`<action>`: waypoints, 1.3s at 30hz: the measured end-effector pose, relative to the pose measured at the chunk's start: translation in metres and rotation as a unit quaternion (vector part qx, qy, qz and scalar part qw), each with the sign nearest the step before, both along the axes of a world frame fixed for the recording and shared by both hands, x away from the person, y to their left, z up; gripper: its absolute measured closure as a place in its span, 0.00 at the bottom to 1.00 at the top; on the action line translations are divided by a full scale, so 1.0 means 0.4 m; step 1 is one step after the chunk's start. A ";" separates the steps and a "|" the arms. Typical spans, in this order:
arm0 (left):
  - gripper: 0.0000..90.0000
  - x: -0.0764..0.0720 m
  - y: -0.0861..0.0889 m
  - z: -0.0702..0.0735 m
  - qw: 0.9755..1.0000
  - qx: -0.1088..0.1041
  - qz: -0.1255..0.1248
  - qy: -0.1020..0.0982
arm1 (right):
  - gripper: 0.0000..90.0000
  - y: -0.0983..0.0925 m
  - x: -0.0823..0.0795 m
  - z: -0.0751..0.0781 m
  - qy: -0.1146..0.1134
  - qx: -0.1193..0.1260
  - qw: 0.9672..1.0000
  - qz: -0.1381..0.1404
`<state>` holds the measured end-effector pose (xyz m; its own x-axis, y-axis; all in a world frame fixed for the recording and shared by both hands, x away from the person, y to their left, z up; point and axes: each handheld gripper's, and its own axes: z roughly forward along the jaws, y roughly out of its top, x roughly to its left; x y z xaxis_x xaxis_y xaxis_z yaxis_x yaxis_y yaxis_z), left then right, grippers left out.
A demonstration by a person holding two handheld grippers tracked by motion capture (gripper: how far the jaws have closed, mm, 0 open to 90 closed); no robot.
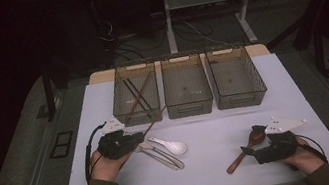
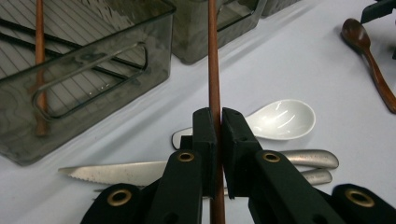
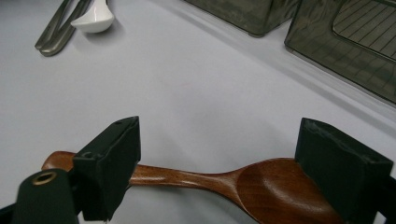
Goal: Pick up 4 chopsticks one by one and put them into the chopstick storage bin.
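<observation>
In the left gripper view, the brown chopstick [image 2: 214, 70] runs off the top edge and its lower stretch vanishes behind the left tongs [image 2: 218, 123] clamped on it. The knife [image 2: 116, 171] and the metal handles [image 2: 308, 158] beside it are partly covered by those tongs. In the right gripper view, the wooden spoon [image 3: 261, 186] loses its bowl tip past the bottom edge, and its handle end hides behind one pad of the wide-standing right tongs [image 3: 224, 158]. From above, the contents of the left bin [image 1: 136, 100] are too dim to count.

Dim room, grey floor [image 1: 22, 162], white table [image 1: 225, 163], desk frame [image 1: 204, 9] behind — cables [image 1: 129, 42] beneath it
</observation>
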<state>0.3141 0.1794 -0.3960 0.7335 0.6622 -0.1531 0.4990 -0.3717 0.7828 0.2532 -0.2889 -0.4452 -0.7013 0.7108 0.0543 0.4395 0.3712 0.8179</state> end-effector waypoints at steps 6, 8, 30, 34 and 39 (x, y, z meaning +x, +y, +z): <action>0.93 0.027 0.002 0.024 1.000 -0.004 0.002 0.002 | 0.11 0.001 0.002 0.003 0.006 0.015 1.000 -0.015; 0.93 0.040 0.001 0.034 1.000 -0.004 0.004 0.003 | 0.11 0.002 0.001 0.005 0.004 0.017 1.000 -0.018; 0.93 0.240 -0.036 0.118 0.999 -0.003 0.032 -0.009 | 0.02 0.004 0.006 -0.004 0.014 0.010 1.000 -0.012; 0.93 0.278 -0.042 0.128 0.999 -0.004 0.042 -0.015 | 0.02 0.002 0.007 -0.005 0.014 0.011 1.000 -0.014; 0.93 0.322 -0.050 0.143 0.998 -0.001 0.052 -0.027 | 0.02 0.002 0.007 -0.005 0.013 0.012 1.000 -0.012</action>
<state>0.4429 0.1594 -0.3388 0.6680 0.7350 -0.1162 0.4920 -0.3192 0.8100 0.2561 -0.2880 -0.4472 -0.6826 0.7254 0.0888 0.4690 0.3417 0.8144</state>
